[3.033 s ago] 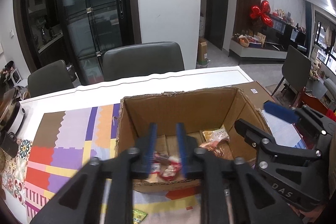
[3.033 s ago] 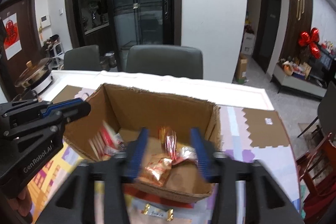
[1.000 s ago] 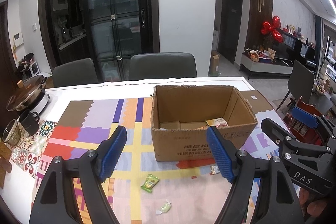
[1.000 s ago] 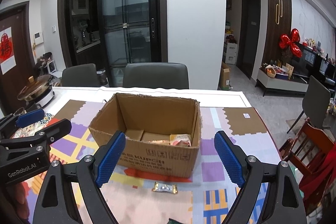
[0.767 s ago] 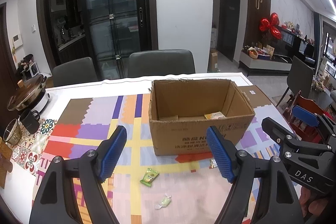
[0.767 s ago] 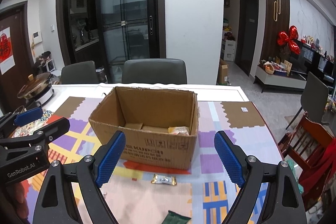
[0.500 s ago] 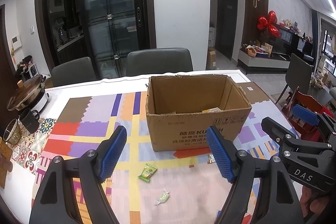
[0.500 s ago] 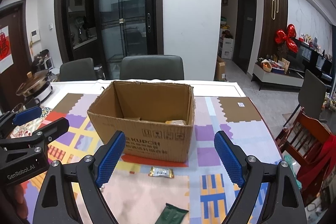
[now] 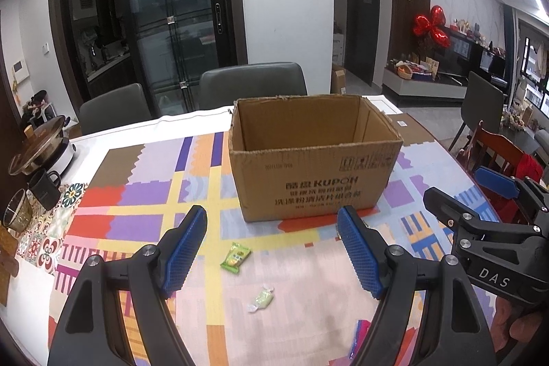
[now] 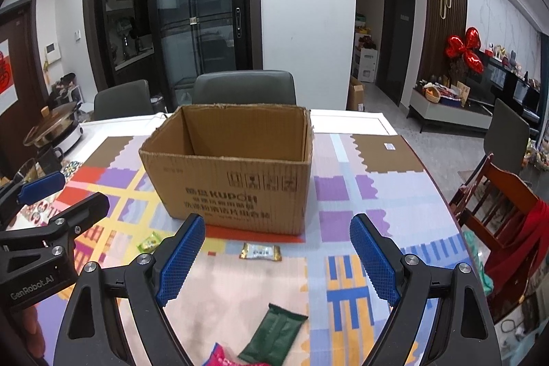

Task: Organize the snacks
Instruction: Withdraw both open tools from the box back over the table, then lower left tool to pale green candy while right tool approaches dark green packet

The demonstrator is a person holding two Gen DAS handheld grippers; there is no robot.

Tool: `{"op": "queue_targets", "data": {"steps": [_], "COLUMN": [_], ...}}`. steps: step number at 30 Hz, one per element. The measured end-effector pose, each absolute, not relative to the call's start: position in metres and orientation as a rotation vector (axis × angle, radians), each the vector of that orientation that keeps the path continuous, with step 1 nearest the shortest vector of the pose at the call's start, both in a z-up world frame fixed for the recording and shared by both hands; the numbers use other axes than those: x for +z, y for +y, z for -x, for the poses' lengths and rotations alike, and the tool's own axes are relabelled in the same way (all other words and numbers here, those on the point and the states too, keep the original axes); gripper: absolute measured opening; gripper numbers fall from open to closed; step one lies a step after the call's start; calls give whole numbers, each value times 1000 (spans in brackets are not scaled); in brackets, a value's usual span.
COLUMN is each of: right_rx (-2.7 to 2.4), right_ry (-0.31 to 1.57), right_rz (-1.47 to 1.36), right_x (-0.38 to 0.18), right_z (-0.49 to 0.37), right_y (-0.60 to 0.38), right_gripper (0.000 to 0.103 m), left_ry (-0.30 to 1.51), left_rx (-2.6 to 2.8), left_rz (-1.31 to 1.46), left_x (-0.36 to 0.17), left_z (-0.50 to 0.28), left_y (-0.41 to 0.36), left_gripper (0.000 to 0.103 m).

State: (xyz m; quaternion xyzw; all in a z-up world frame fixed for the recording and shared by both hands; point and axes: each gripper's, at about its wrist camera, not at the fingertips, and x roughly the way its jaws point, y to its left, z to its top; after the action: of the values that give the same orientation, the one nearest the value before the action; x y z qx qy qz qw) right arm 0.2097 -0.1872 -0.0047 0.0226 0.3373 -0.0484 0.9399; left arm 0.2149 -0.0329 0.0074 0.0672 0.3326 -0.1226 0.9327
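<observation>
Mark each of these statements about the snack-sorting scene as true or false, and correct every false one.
1. Both grippers are open and hold nothing. True: the left gripper and the right gripper hold nothing between their fingers.
2. The cardboard box lies tipped on its side. False: it stands upright with its top open.
3. A green snack packet lies on the mat in front of the box. True.
4. The dark green packet is inside the box. False: it lies on the mat, nearer the camera than the box.
5. The gold-edged wrapped snack touches the left gripper. False: it lies alone on the mat, just in front of the box.
</observation>
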Motion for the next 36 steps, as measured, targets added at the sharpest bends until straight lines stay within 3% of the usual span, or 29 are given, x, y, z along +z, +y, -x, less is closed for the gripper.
{"op": "queue_targets", "data": {"steps": [26,36], "right_rx": [-180,-220], "right_ry": [801,857], "right_rz": [-60,-84], "right_x": [-75,-104], "right_z": [-189,-192], "right_y": [-186,-183], "right_gripper": [87,87], "left_ry": [768,814], "left_rx": [-277,-310], "left_rz": [-167,-187], "left_x": [-70,-103], "left_z": [-203,-213], "left_y": [-23,-16], "left_gripper": [77,72]}}
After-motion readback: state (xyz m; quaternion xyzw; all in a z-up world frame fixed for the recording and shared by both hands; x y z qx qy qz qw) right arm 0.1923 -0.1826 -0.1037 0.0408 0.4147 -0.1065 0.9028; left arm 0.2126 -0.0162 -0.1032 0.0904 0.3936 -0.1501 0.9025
